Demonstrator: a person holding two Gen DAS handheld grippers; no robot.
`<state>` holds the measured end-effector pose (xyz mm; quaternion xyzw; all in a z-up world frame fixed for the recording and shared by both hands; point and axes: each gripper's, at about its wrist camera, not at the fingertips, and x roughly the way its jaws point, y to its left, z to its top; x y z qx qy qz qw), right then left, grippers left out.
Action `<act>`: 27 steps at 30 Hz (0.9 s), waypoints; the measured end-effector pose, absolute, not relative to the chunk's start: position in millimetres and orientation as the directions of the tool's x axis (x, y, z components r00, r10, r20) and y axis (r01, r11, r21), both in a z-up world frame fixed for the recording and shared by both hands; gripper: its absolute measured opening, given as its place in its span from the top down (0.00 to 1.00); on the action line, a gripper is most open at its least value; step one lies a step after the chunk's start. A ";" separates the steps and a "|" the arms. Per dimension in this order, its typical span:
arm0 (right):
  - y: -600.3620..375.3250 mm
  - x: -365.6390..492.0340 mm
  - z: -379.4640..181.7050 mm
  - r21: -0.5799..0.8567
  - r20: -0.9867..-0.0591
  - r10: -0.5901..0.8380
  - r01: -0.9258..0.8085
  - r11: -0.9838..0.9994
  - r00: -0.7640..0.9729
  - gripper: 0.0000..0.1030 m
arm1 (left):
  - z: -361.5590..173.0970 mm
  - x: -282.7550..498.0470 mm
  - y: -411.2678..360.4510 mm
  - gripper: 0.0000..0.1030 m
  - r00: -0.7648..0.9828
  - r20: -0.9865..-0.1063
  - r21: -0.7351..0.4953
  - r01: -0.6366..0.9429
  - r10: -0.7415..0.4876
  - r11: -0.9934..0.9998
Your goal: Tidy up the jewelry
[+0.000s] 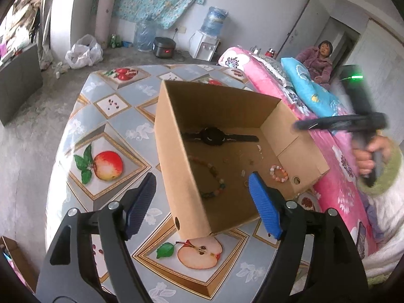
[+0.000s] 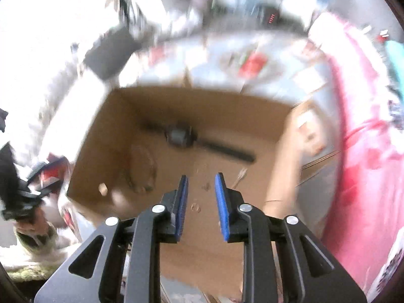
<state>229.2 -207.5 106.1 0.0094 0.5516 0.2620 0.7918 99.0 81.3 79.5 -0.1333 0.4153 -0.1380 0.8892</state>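
Note:
An open cardboard box (image 1: 176, 164) stands on the table. On its floor lie a black watch (image 1: 212, 136), a multicoloured bead necklace (image 1: 214, 174), a pink bead bracelet (image 1: 278, 173) and several tiny loose pieces. My left gripper (image 1: 202, 199) is open and straddles the box's near wall without touching it, one pad outside and one inside. In the blurred right wrist view my right gripper (image 2: 202, 179) hangs over the box (image 2: 106, 139), open, with nothing between its pads. The watch (image 2: 180, 136) lies beyond it. A hand (image 1: 371, 156) holds that gripper at the right.
A fruit-patterned cloth covers the table (image 1: 106, 131). A pink floral quilt (image 1: 328, 176) and a blue pillow (image 1: 310, 93) lie against the table's right side. A person (image 1: 315, 63) sits at the back right. A water dispenser (image 1: 207, 43) and a rice cooker (image 1: 164, 49) stand on the floor behind.

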 end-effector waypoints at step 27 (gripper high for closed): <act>-275.3 149.4 21.2 0.571 -0.773 0.551 -0.036 0.820 0.315 0.62 | 34.1 113.3 51.6 0.21 0.528 -0.782 -0.375 0.024 -0.330 0.927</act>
